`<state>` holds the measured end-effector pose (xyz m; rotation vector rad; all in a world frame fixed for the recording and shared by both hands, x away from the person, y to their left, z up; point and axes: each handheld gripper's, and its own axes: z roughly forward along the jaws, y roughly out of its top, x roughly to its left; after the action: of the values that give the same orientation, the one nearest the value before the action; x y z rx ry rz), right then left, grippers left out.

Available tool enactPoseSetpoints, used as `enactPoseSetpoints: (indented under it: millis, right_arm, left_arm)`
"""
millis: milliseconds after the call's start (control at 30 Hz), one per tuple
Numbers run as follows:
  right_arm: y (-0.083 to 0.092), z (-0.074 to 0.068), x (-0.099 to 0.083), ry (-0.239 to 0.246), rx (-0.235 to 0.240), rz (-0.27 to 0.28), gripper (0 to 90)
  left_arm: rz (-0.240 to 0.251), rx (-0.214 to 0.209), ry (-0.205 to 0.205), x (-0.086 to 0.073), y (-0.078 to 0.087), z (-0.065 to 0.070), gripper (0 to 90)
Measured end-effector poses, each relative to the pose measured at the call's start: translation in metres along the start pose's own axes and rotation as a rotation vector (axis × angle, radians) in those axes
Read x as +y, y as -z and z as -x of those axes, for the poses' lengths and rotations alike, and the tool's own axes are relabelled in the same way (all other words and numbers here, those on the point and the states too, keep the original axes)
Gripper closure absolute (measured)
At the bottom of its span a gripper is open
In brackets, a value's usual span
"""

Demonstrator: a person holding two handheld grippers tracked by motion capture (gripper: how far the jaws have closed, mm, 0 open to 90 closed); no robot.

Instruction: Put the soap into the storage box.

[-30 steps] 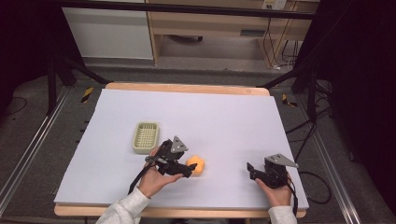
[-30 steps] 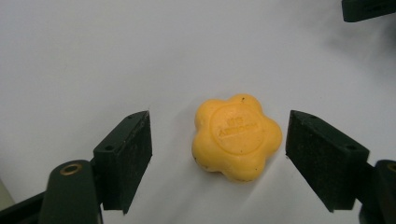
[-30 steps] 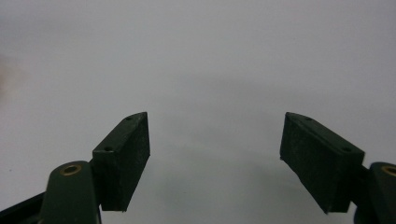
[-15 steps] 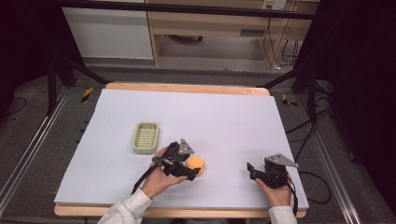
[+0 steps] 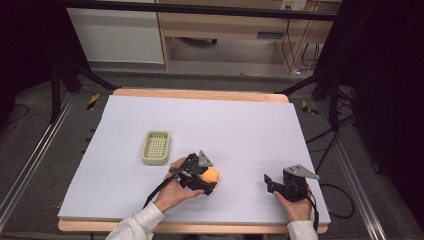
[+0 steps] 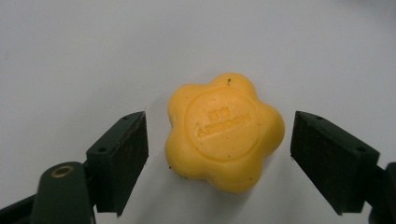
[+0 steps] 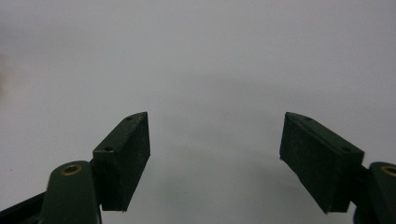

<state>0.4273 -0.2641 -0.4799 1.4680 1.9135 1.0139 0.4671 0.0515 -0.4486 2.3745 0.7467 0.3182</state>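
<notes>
Soap (image 6: 225,132) between spread jaws of left gripper (image 6: 218,154), ungrasped; tray (image 5: 156,147) at ten o'clock. Next: clench, lift.

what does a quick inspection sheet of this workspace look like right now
surface: pale lilac sheet over a wooden table, flat and clean
job's things: yellow flower-shaped soap bar lying on the sheet between the jaws, not yet touched; pale green slotted plastic tray to its left, nothing in it
clutter: nothing seen
grippers: left claw open around the soap; right claw open over bare sheet
cables: black cable trailing from the left claw
surroundings: dark floor, wooden shelf unit behind
</notes>
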Motion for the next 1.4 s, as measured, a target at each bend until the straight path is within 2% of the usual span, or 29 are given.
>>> enactPoseSetpoints:
  millis: [333, 633, 1167, 1400]
  right_arm:
    - [0.0, 0.0, 0.0, 0.0, 0.001, -0.001, 24.7]
    - [0.0, 0.0, 0.0, 0.001, 0.003, -0.003, 24.7]
    - [0.0, 0.0, 0.0, -0.008, 0.01, -0.005, 24.9]
    - [0.0, 0.0, 0.0, -0.009, 0.006, -0.006, 25.0]
  left_arm:
    - [-0.033, 0.001, -0.01, 0.001, -0.01, 0.0, 19.5]
    - [-0.068, -0.007, -0.023, 0.001, -0.017, 0.001, 23.5]
    - [-0.098, -0.034, -0.005, 0.003, -0.025, -0.002, 25.8]
    - [-0.104, -0.022, 0.0, 0.004, -0.025, 0.0, 26.2]
